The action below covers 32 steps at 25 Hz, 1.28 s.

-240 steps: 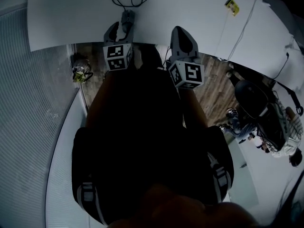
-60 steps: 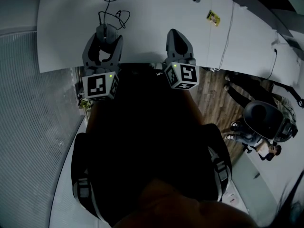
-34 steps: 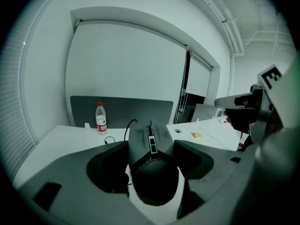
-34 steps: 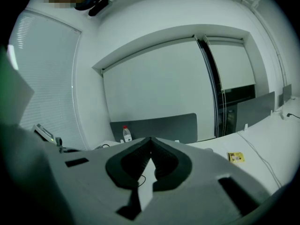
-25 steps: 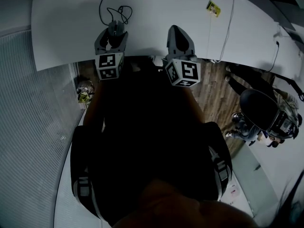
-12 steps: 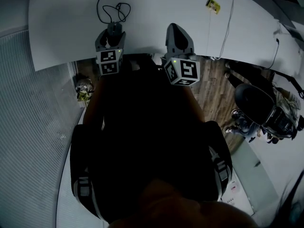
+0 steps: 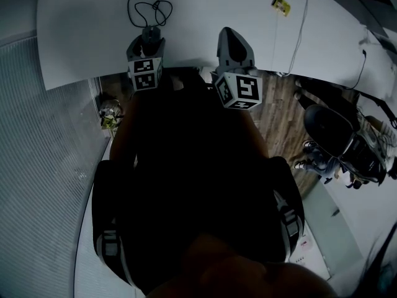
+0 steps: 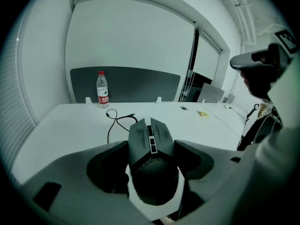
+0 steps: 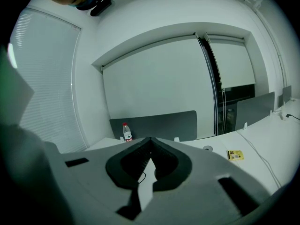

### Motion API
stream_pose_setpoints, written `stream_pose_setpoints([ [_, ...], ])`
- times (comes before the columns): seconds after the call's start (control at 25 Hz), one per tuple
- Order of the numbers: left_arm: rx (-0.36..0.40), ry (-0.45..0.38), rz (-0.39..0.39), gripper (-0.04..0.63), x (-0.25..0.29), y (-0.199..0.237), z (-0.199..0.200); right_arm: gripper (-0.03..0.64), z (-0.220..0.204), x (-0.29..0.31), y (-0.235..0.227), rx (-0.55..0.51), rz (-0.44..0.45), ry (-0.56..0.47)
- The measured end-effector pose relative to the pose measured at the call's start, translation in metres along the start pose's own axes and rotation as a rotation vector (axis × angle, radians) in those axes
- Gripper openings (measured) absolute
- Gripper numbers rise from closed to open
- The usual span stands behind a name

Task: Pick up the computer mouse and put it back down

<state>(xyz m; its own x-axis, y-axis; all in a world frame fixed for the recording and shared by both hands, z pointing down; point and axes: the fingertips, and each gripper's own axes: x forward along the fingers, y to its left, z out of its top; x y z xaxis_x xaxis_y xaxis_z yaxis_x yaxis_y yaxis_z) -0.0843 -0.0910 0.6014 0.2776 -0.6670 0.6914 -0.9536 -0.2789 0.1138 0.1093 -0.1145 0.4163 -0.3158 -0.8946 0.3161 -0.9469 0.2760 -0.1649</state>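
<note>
- Left gripper view: we see the left gripper closed around the computer mouse, one jaw pressing on each flank of the dark, angular body.
- The mouse sits at lower centre of this frame with its buttons and wheel pointing away from the camera, toward the back of the white table.
- We cannot tell whether the mouse's underside touches the tabletop or hangs just above it.
- Its black cable runs off the front of the mouse and lies in loose loops on the table, just left of centre.
- A water bottle with a red cap stands upright at the table's far edge, left of centre, in front of a grey partition.
- A small yellow tag lies flat on the table, right of centre.
- In the head view, the mouse is in the upper left of the frame, near the table edge closest to us, with the coiled cable above it.
- In the right gripper view, the right gripper has its jaws drawn together at the tips, with nothing between them.
- In the head view, that gripper is at upper centre, over the near edge of the table and apart from the mouse.
</note>
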Motion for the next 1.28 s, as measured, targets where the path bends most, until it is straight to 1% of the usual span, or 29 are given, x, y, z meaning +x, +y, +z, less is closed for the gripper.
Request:
stream_pose_setpoints([
  [0.2, -0.025, 0.052, 0.001, 0.298, 0.014, 0.005, -0.014, 0.000, -0.002, 0.006, 0.004, -0.003, 0.002, -0.002],
  [0.28, -0.025, 0.068, 0.006, 0.298, 0.017, 0.009, -0.022, 0.000, -0.004, 0.006, 0.007, -0.004, 0.004, 0.000],
  [0.44, -0.009, 0.080, 0.027, 0.298, 0.024, 0.018, -0.033, 0.000, -0.008, 0.007, 0.009, -0.004, 0.001, 0.009],
  [0.64, -0.028, 0.116, 0.025, 0.298, 0.032, 0.019, -0.049, 0.000, -0.013, 0.010, 0.009, -0.004, 0.000, 0.015],
  [1.0, -0.032, 0.176, 0.047, 0.298, 0.051, 0.025, -0.075, 0.000, -0.015, 0.011, 0.008, -0.005, -0.005, 0.021],
  [1.28, -0.048, 0.210, 0.049, 0.298, 0.061, 0.029, -0.087, 0.000, -0.016, 0.014, 0.005, -0.006, -0.013, 0.034],
])
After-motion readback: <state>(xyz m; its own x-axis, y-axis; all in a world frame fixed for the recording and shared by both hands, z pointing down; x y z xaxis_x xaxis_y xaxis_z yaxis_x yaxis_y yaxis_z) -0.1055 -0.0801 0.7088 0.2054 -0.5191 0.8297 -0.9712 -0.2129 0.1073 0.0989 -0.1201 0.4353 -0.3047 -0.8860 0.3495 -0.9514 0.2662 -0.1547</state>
